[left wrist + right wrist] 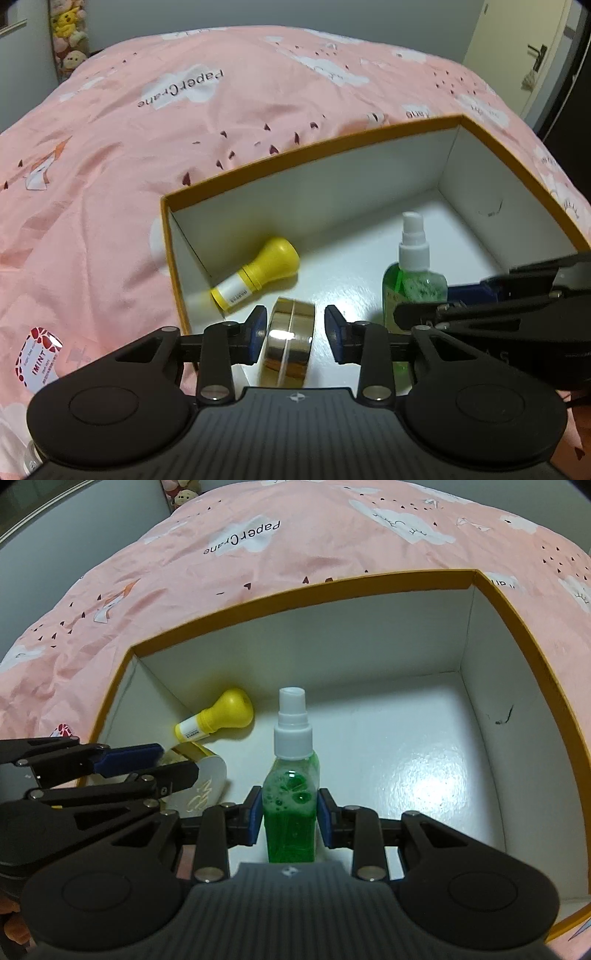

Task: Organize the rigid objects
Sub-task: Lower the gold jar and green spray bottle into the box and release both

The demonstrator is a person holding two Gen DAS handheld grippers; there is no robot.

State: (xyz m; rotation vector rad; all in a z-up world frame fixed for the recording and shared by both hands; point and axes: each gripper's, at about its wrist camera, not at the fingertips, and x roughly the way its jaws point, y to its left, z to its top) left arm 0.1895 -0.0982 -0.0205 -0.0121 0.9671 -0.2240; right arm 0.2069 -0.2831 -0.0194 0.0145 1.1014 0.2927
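Observation:
An orange-rimmed box with a white inside sits on a pink bedspread; it also shows in the right wrist view. A yellow bottle lies on its side in the box's far left corner. My left gripper is open around a gold round tin standing on edge inside the box, with gaps on both sides. My right gripper is shut on a green spray bottle with a white pump, upright in the box. The spray bottle shows in the left view.
A small red-and-white packet lies on the bedspread left of the box. Plush toys hang at the far left wall. A door is at the far right. The box's right half has bare floor.

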